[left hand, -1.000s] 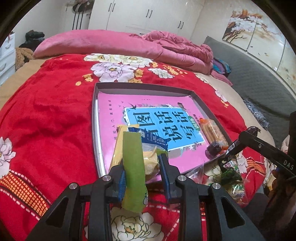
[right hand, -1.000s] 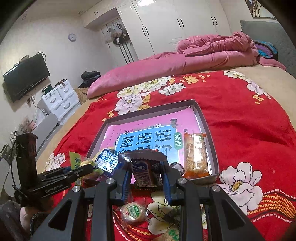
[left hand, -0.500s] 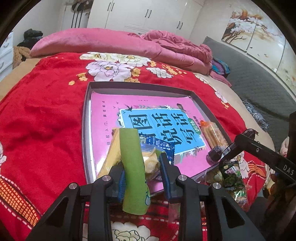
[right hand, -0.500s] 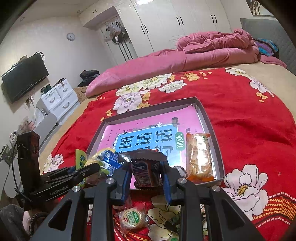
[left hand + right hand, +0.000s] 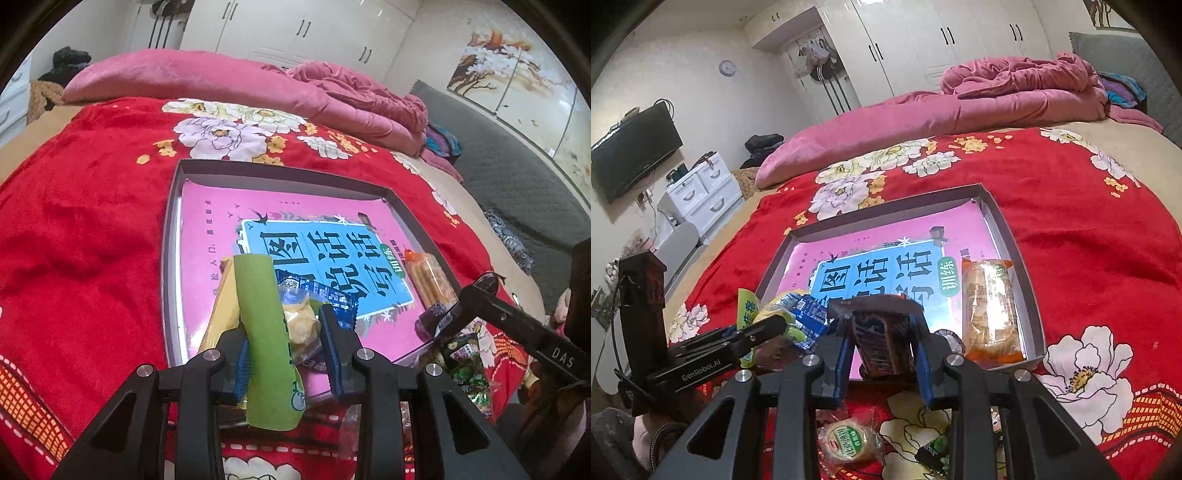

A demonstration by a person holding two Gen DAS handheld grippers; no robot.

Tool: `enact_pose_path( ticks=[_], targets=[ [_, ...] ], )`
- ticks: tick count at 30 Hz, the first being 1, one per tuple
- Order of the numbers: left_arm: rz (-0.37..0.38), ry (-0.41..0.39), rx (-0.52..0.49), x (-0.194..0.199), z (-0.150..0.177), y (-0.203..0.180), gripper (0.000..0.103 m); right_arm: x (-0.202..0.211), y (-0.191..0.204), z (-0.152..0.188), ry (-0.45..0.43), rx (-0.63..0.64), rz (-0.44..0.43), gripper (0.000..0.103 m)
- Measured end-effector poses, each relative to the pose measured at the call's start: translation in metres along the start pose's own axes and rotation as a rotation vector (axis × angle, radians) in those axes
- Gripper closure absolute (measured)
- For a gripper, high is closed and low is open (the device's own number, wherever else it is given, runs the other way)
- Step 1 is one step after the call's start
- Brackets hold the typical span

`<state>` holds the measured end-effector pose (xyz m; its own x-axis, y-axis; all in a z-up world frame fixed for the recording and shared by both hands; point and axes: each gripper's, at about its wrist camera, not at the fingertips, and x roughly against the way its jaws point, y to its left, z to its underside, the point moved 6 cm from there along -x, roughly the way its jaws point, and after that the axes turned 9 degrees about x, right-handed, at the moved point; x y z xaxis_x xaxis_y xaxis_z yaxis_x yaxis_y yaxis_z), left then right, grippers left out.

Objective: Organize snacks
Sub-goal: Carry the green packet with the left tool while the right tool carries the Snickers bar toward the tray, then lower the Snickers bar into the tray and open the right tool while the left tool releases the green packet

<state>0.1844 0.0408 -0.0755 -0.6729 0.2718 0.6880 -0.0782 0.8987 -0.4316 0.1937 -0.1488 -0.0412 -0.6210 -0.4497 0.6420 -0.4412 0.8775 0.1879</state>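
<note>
A grey tray (image 5: 170,258) lies on the red flowered blanket with a pink and blue book (image 5: 295,221) in it. An orange biscuit packet (image 5: 430,275) rests along the tray's right side, also seen as the biscuit packet (image 5: 990,306). My left gripper (image 5: 284,354) is shut on a green packet (image 5: 262,314), with a yellow bag (image 5: 301,325) and a blue packet (image 5: 317,291) bunched in the same grip, over the tray's near edge. My right gripper (image 5: 882,354) is shut on a dark brown snack bar (image 5: 882,339) just before the tray's near rim (image 5: 1015,251).
Loose snacks lie on the blanket in front of the tray: a round green-labelled cake (image 5: 846,439) and green packets (image 5: 465,365). A pink duvet (image 5: 1015,85) and pillow (image 5: 166,74) fill the back of the bed. White drawers (image 5: 701,192) stand off to the left.
Both grippers keep their holds. The left gripper has edged slightly further over the tray's near edge; the right has barely shifted.
</note>
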Motion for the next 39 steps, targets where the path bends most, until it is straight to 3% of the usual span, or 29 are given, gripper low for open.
enact_pose_path(
  ticks=[17,25,39],
  targets=[
    [0.014,0.005,0.064,-0.004,-0.004,0.012,0.067,-0.009,0.002,-0.014,-0.026,0.000,0.010,0.073],
    [0.015,0.006,0.066,-0.004,-0.004,0.011,0.067,-0.028,0.005,-0.003,0.038,0.002,0.010,0.073],
    [0.011,0.007,0.074,-0.004,-0.004,0.012,0.062,-0.027,-0.005,0.010,0.063,-0.031,0.025,0.073]
  ],
)
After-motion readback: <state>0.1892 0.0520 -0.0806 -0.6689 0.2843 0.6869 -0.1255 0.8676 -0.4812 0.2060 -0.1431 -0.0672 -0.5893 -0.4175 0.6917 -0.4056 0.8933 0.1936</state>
